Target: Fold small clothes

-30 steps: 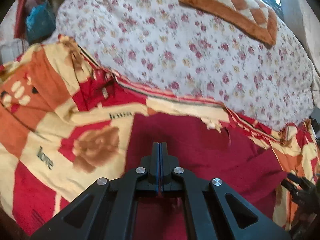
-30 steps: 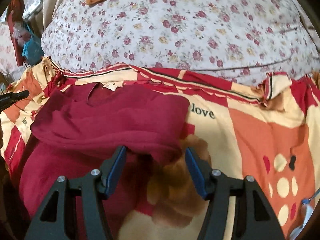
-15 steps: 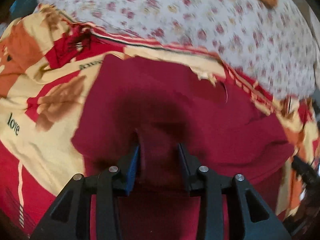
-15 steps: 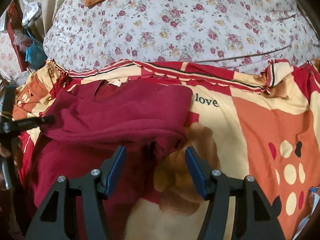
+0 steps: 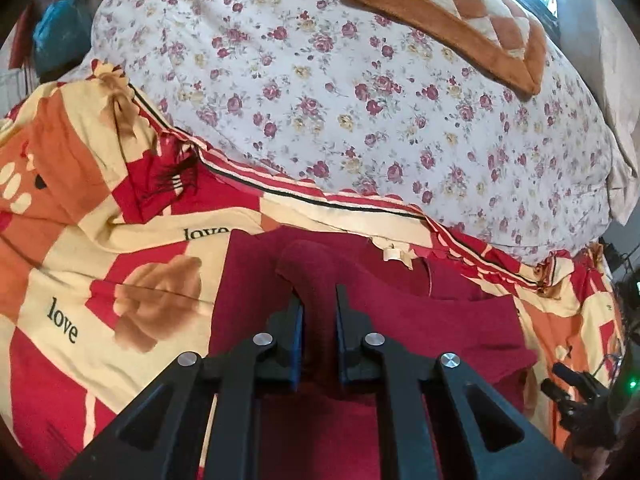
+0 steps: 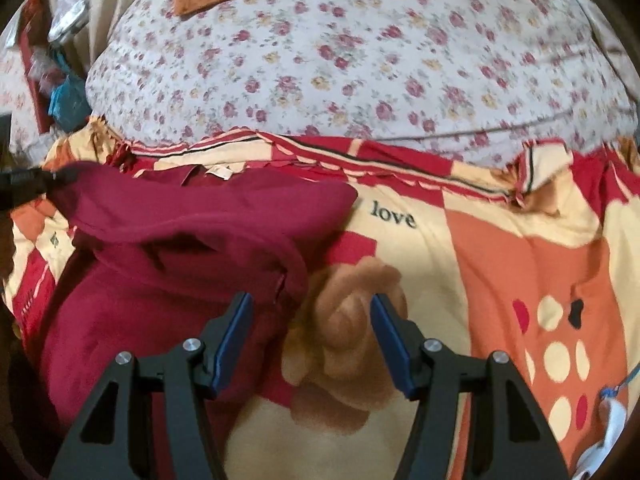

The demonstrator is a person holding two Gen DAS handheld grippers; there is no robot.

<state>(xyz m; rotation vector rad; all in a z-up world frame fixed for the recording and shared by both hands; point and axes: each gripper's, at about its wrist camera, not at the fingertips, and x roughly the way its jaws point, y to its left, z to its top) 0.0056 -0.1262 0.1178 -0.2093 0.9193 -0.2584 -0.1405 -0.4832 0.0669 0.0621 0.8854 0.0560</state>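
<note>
Nearest the L cam, left gripper [image 5: 319, 312] has its jaws closed down on a raised ridge of the garment [image 5: 400, 320], a dark-red piece lying on the blanket [image 5: 80, 280]. 1 s ago those jaws were fully together w/ nothing between; 0.5 s ago they stood apart over flat cloth; now the cloth bunches up between them, so a pinch looks made and the next fold can prob. start from this edge.

R side: right gripper [image 6: 312, 336] is spread wide, holding nothing, hovering at the garment's right edge over the brown rose print. It's barely shifted across the earlier frames, but the garment's top layer now sits more lifted at far left, where the left gripper's tip shows.

Further back: floral sheet [image 5: 360, 100], then checked cushion [image 5: 460, 12], both unchanged.
</note>
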